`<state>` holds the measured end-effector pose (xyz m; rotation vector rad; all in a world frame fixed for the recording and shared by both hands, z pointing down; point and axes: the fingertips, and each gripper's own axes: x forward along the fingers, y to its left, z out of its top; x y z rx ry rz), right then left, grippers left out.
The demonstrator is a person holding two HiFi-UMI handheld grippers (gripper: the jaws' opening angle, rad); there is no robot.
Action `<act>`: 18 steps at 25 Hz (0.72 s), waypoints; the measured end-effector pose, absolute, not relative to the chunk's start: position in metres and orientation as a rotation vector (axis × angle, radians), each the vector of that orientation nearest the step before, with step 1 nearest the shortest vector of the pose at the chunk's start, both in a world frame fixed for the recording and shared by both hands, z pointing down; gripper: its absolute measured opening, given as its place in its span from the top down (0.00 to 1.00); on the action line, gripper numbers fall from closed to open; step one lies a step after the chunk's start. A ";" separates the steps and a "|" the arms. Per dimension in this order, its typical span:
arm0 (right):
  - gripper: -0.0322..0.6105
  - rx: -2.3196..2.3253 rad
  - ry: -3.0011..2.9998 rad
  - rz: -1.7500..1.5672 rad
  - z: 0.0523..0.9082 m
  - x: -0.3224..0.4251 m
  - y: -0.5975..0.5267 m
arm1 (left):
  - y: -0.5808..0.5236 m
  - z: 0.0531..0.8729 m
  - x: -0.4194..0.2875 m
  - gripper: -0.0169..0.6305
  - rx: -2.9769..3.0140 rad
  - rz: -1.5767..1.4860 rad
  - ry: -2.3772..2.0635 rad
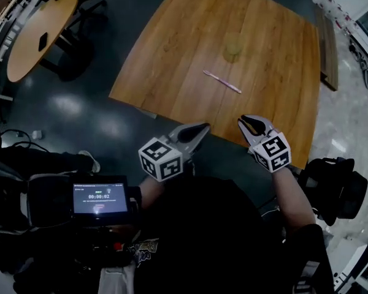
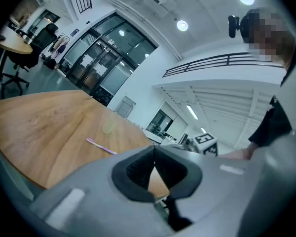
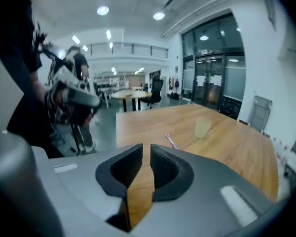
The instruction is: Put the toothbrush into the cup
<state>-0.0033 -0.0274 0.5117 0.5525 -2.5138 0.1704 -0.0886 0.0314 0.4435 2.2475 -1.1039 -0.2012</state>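
Note:
A pink toothbrush (image 1: 222,82) lies flat near the middle of the wooden table (image 1: 172,72). A pale translucent cup (image 1: 234,45) stands upright just beyond it. Both grippers hover over the table's near edge, well short of the toothbrush. My left gripper (image 1: 206,127) is shut with nothing in it. My right gripper (image 1: 241,121) is shut too, with only a thin slit between its tips. The left gripper view shows the toothbrush (image 2: 101,145) and cup (image 2: 109,127) ahead to the left of the jaws (image 2: 154,148). In the right gripper view the toothbrush (image 3: 171,140) and cup (image 3: 202,129) lie ahead of the jaws (image 3: 146,147).
A second, round table (image 1: 40,32) with dark chairs stands on the grey floor at the far left. A black bag (image 1: 334,188) sits on the floor by my right arm. A small lit screen (image 1: 99,199) is at lower left. A bench (image 1: 328,54) runs along the table's right side.

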 end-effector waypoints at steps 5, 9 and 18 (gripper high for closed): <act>0.87 0.384 -2.161 -0.063 0.585 -0.029 -0.115 | 0.007 0.471 -0.135 0.97 2.157 -0.164 -1.161; 0.86 0.308 -2.027 -0.028 0.621 -0.042 -0.152 | -0.002 0.485 -0.149 0.97 2.077 -0.161 -1.196; 0.83 0.070 -1.864 -0.001 0.668 -0.047 -0.167 | -0.023 0.491 -0.143 0.97 1.934 -0.246 -1.321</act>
